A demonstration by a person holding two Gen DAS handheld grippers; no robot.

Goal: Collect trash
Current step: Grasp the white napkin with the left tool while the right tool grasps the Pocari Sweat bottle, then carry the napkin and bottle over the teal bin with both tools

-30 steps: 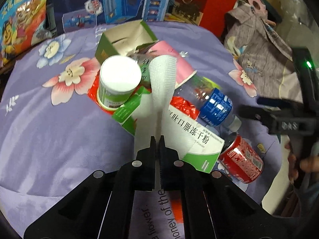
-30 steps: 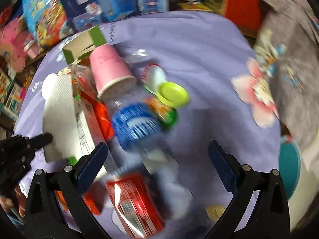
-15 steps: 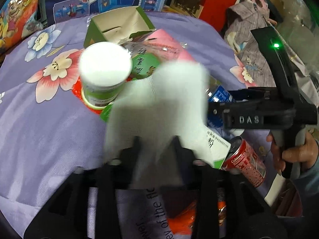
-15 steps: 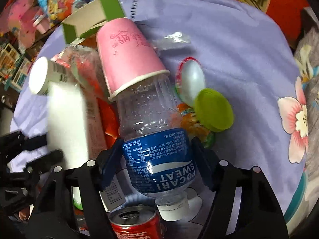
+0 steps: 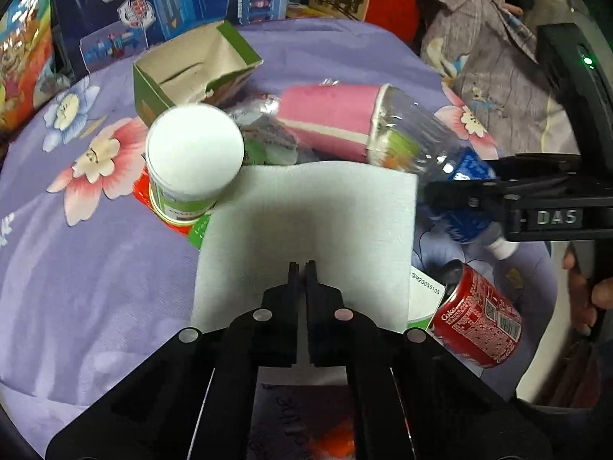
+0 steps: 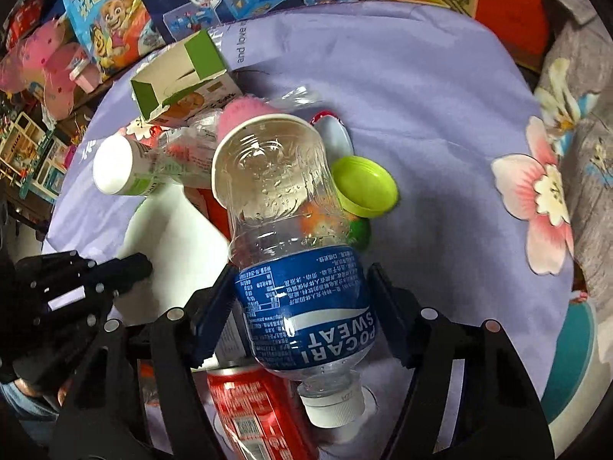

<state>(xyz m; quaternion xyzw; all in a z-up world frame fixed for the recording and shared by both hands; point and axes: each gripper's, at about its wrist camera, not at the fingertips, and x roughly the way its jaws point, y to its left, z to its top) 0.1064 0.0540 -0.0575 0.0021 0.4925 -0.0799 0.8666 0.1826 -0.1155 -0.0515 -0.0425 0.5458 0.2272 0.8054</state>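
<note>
My left gripper (image 5: 302, 268) is shut on a white paper towel (image 5: 306, 226) held over the trash pile. My right gripper (image 6: 302, 291) is shut on a clear Pocari Sweat bottle (image 6: 291, 245) with a blue label, its base stuck in a pink paper cup (image 5: 329, 117). The bottle (image 5: 433, 145) and right gripper (image 5: 459, 195) also show in the left wrist view. A red Coke can (image 5: 479, 326) lies beside the towel. The left gripper (image 6: 130, 268) shows in the right wrist view.
A white-lidded green tub (image 5: 191, 161), an open green carton (image 5: 191, 69), a lime lid (image 6: 364, 186) and a medicine box (image 5: 423, 299) lie on the purple flowered cloth (image 5: 95, 268). Toy boxes (image 5: 161, 7) stand behind. A grey garment (image 5: 498, 57) lies right.
The paper towel has opened out flat in my left gripper. My right gripper has closed on the bottle and lifted it, with the pink cup still on its base.
</note>
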